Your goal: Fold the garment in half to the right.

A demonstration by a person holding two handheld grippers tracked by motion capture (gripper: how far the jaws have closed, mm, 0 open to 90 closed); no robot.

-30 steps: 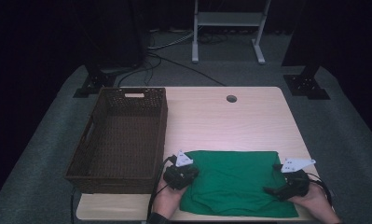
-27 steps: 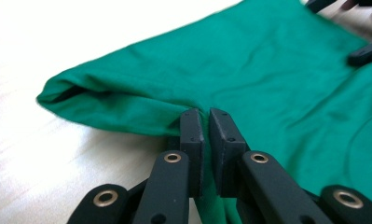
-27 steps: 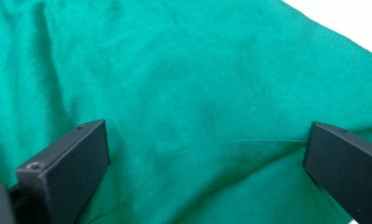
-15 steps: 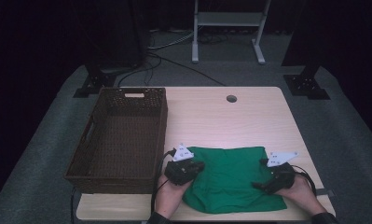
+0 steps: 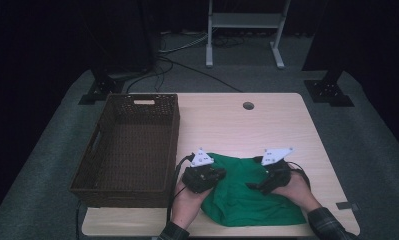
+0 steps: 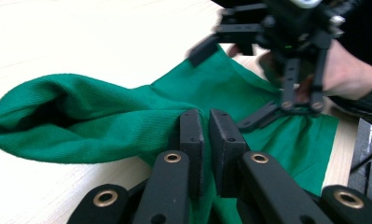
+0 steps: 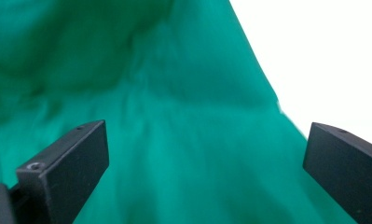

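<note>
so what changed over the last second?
The right gripper slid left over the green cloth, toward the left gripper; its jaws now stand open. The cloth, flat and wide before, is bunched narrower with its left edge lifted. The left gripper stayed shut on that edge. Basket and table unchanged.

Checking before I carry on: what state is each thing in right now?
green cloth: bunched and partly folded on the table, one edge lifted.
left gripper: shut on the green cloth.
right gripper: jaws wide open over the cloth, not gripping.
wicker basket: empty, upright, left of the cloth.
table: bare beyond the cloth.
</note>
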